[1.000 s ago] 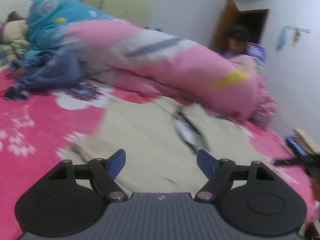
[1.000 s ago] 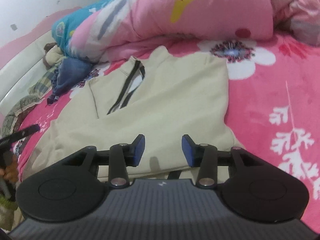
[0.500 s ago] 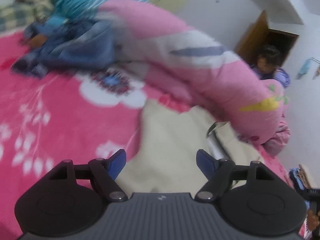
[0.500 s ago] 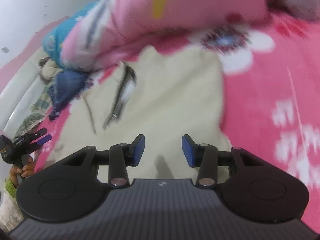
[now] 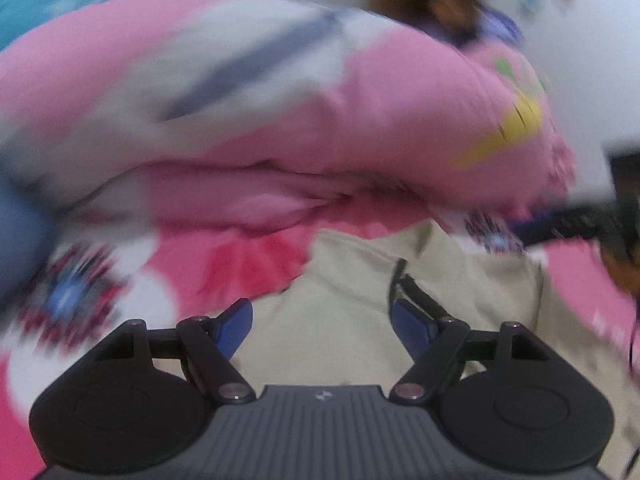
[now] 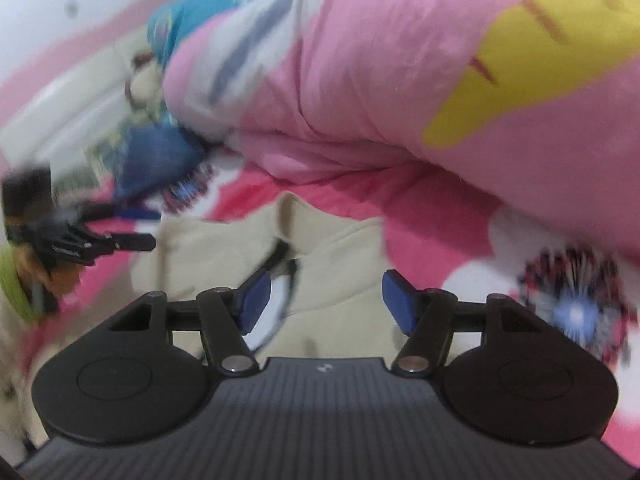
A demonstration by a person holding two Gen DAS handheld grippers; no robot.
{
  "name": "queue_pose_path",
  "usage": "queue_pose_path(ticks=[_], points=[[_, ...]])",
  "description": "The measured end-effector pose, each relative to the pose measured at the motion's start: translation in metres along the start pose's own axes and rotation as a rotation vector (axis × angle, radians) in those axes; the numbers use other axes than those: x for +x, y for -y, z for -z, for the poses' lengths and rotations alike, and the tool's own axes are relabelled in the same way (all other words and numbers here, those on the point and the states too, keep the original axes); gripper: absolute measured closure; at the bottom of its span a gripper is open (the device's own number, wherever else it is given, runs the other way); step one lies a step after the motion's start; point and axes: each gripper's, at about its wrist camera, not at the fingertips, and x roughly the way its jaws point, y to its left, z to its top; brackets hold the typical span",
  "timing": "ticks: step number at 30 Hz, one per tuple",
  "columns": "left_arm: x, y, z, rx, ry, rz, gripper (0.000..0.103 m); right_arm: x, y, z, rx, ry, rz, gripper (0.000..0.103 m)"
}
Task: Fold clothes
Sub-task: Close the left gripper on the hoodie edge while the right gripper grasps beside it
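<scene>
— Left wrist view: what does it show?

— Blurred. The left gripper [image 5: 321, 326] has its blue fingers [image 5: 234, 325] spread wide with nothing between them, low over a cream zip-neck top [image 5: 348, 284]. The top lies flat on the pink flowered bedsheet [image 5: 256, 256], its collar toward the rolled pink quilt [image 5: 360, 92] behind it. The dark zipper [image 5: 400, 280] runs down from the collar, just beside the gripper's right finger.

— And beyond the top?

— To its right, the right gripper [image 5: 576, 220] appears as a dark shape above the sheet, with part of a hand under it. Someone stands behind the quilt, too smeared to make out.

— Right wrist view?

— The right gripper [image 6: 326, 300] is also wide, holding nothing, over the collar end of the top [image 6: 340, 252]; the zipper [image 6: 276, 260] sits by its left finger. Left of the top, the left gripper [image 6: 132, 228] hangs above the sheet [image 6: 420, 236], held by a hand [image 6: 60, 276] in a green sleeve [image 6: 16, 284]. A blue garment [image 6: 156, 160] is bunched against the quilt [image 6: 400, 80], beyond the top's left side.
</scene>
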Motion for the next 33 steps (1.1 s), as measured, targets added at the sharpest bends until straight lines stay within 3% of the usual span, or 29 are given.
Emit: queue_pose_path(ticks=[5, 11, 13, 15, 20, 23, 27, 33], points=[[0.066, 0.01, -0.012, 0.155, -0.081, -0.007, 0.027, 0.053, 0.034, -0.015, -0.036, -0.094, -0.06, 0.041], [0.101, -0.003, -0.015, 0.15, -0.114, 0.066, 0.036, 0.093, 0.054, -0.019, -0.046, -0.14, -0.13, 0.043], [0.108, -0.008, -0.016, 0.135, -0.118, 0.09, 0.039, 0.101, 0.054, -0.017, -0.053, -0.15, -0.143, 0.048], [0.113, -0.01, -0.016, 0.117, -0.121, 0.106, 0.04, 0.108, 0.05, -0.016, -0.068, -0.162, -0.151, 0.061], [0.117, -0.009, -0.015, 0.093, -0.098, 0.104, 0.048, 0.115, 0.035, -0.018, -0.107, -0.162, -0.129, 0.072], [0.115, -0.006, -0.015, 0.096, -0.069, 0.063, 0.064, 0.112, 0.025, -0.017, -0.137, -0.148, -0.095, 0.085], [0.106, -0.005, -0.017, 0.09, -0.043, 0.034, 0.081, 0.096, 0.01, -0.018, -0.184, -0.092, -0.064, 0.091], [0.081, 0.004, -0.024, 0.081, 0.004, 0.034, 0.086, 0.064, -0.007, -0.025, -0.2, -0.015, -0.046, 0.092]])
